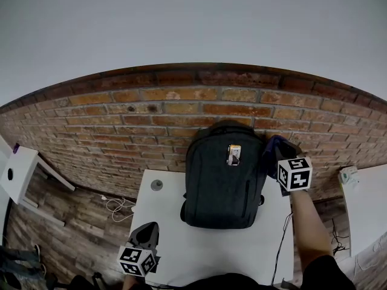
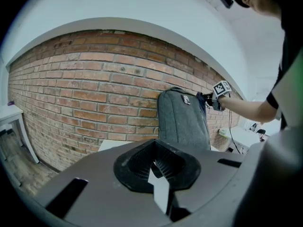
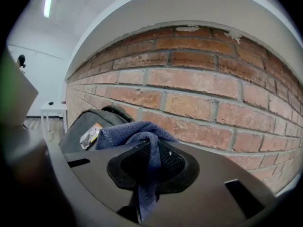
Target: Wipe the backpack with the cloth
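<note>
- I'm gripping the blue cloth (image 3: 137,135) in the right claw (image 3: 149,161), with the jaws clamped on a fold of it.
- The backpack (image 1: 222,186) is leaning on the brick wall (image 1: 121,132) at 12 o'clock on the white table (image 1: 205,255), its long axis running 12 to 6.
- From the right claw it's lying at about 9 o'clock, its top corner just beside the cloth.
- The left claw (image 1: 147,234) is hanging at 7 o'clock, tips together and empty, well apart from the backpack.
- The backpack is looking zipped up, so I can't see its contents.

backpack (image 1: 224,174) 1 | cloth (image 1: 272,145) 1 | tools (image 1: 149,227) (image 1: 282,152) 2 | tables (image 1: 199,246) (image 1: 21,168) (image 1: 366,207) 3
</note>
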Demonstrator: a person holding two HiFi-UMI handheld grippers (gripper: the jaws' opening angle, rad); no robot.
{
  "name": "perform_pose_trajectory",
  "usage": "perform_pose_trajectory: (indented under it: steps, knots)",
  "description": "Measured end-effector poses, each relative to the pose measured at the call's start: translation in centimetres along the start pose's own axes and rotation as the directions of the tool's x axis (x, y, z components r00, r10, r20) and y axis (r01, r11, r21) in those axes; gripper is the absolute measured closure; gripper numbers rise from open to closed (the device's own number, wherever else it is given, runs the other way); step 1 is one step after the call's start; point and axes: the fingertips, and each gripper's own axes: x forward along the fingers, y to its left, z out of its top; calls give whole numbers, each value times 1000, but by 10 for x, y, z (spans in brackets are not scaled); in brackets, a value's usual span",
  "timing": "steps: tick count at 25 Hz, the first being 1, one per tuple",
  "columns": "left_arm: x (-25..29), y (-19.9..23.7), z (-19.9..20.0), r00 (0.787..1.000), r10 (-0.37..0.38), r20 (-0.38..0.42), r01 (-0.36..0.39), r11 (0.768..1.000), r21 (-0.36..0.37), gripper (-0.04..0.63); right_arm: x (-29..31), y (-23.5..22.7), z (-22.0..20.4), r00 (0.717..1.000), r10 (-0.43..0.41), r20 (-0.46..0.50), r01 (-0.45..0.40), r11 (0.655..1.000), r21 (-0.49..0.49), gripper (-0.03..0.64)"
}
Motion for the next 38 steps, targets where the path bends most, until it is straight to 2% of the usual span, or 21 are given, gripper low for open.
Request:
perform_pose_trajectory:
  steps: [5, 8, 17, 31, 38]
  knots:
    - [-2, 1, 0, 1000, 10, 1, -10, 1000, -7, 598, 18, 8, 12, 999, -25, -38, 24, 999, -25, 581]
    - [-5, 2, -2, 1000, 15, 3, -15, 1000, -12, 598, 26, 11, 22, 999, -13, -43, 11, 999, -40, 581]
    - [-14, 13, -6, 999, 43, 20, -42, 999, -32, 598, 45, 50, 55, 1000, 20, -24, -25, 976, -217, 581]
    - [-48, 38, -19, 992, 122, 31, -119, 990, -77, 598, 72, 141, 98, 990, 141, 21, -133, 963, -233, 581]
    - [-65, 54, -27, 986, 167, 18, -165, 982, -88, 598, 86, 201, 101, 974, 225, 4, -218, 945, -243, 581]
